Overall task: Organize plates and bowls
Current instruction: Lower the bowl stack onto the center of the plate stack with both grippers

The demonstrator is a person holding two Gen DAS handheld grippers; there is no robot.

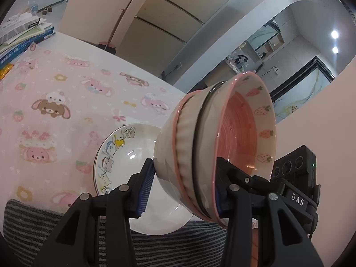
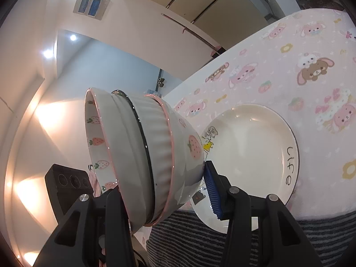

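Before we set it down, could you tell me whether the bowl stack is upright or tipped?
Tipped: the bowl stack lies on its side, mouths facing sideways.

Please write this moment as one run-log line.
left gripper: shut on bowl stack | right gripper: shut on bowl stack | stack: tilted, lifted | plate: on tablecloth
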